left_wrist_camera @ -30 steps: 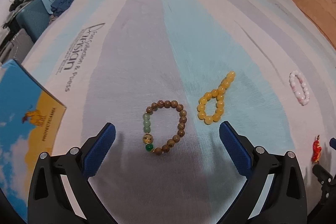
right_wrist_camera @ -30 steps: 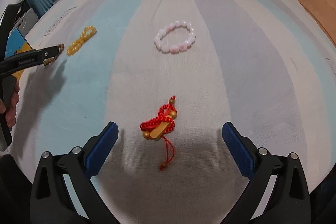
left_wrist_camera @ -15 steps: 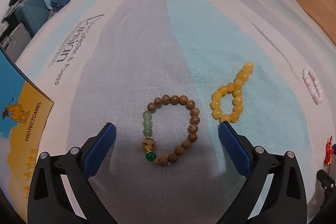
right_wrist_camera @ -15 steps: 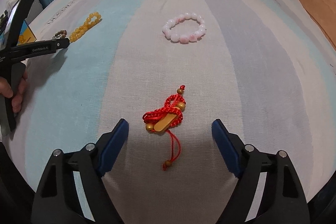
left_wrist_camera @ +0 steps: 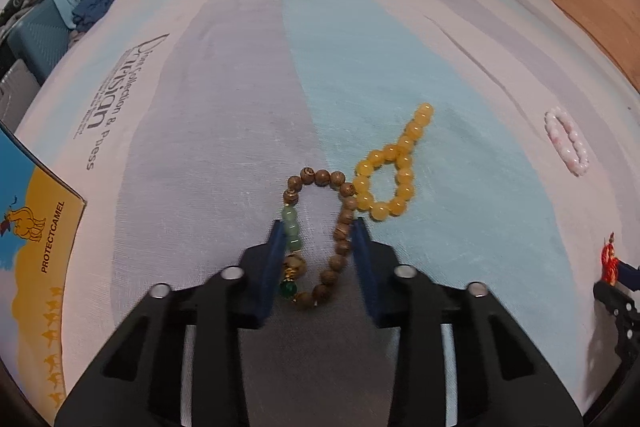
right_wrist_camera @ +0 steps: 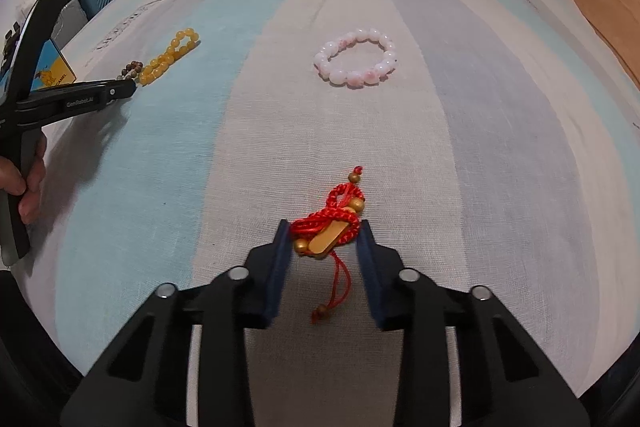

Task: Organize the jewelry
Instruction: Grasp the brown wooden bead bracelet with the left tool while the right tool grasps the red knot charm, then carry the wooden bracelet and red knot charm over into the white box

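Each bracelet lies flat on the striped bed sheet (right_wrist_camera: 500, 155), spread apart, likely so each can be pinched singly. The left claw (left_wrist_camera: 318, 231) is closing around the wooden bead bracelet (left_wrist_camera: 320, 239), pads touching its sides; the yellow bracelet (left_wrist_camera: 390, 175) touches it beyond. The right claw (right_wrist_camera: 323, 233) is closing on the red cord charm (right_wrist_camera: 332, 227); the pink bracelet (right_wrist_camera: 357, 63) lies farther off.

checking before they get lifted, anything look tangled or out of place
The yellow bead bracelet is twisted into a figure eight and touches the brown wooden bead bracelet; it may drag along. Nothing else stands out.
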